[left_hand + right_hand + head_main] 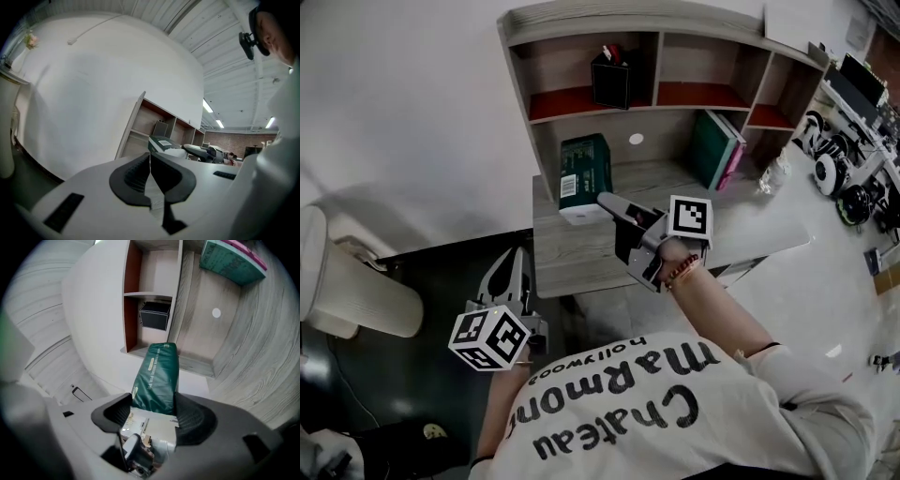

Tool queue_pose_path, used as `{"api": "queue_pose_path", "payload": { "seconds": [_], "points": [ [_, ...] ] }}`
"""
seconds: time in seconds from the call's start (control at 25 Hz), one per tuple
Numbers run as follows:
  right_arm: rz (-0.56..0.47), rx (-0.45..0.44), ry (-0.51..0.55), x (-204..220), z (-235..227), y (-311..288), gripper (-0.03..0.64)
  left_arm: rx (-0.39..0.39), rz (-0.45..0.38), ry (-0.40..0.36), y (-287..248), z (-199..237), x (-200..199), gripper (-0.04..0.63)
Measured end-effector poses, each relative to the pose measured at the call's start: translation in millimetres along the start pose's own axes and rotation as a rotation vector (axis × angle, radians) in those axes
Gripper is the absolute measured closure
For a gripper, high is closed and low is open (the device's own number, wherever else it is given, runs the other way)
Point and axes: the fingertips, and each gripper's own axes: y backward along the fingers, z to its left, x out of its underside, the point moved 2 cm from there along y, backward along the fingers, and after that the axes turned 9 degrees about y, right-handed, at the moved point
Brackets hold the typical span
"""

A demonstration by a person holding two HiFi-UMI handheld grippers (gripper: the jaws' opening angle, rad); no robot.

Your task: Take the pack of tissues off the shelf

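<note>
The pack of tissues [584, 169] is dark green with a white end and stands on the wooden desk [581, 258], in the lower left bay of the shelf unit [581, 23]. My right gripper [600, 201] reaches in from the right. In the right gripper view the pack [157, 376] runs between its pads [190, 416], which press on both sides, so the right gripper [152, 411] is shut on it. My left gripper [514, 261] hangs low at the desk's left edge; its jaws [150, 157] are shut and hold nothing. The left gripper view shows the pack [161, 143] far off.
A black pen holder [610, 80] stands on the upper shelf above the pack. Green and pink books [717, 150] lean in the bay to the right. A white rounded object [356, 291] sits on the dark floor at left. Cluttered equipment [844, 169] lies far right.
</note>
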Motion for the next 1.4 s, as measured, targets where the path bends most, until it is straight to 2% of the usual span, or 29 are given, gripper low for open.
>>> {"api": "queue_pose_path", "payload": {
  "seconds": [0.36, 0.76, 1.08, 1.4],
  "points": [
    [-0.089, 0.085, 0.034, 19, 0, 26, 0.319, 0.082, 0.051, -0.04, -4, -12, 3, 0.577],
    [-0.23, 0.199, 0.143, 38, 6, 74, 0.316, 0.143, 0.078, -0.063, 6, -33, 24, 0.577],
    [-0.233, 0.27, 0.159, 53, -13, 94, 0.316, 0.156, 0.125, -0.061, -7, -36, 47, 0.577],
    [-0.182, 0.297, 0.07, 78, -32, 97, 0.319, 0.154, 0.178, -0.037, -15, -35, 65, 0.577]
  ]
}}
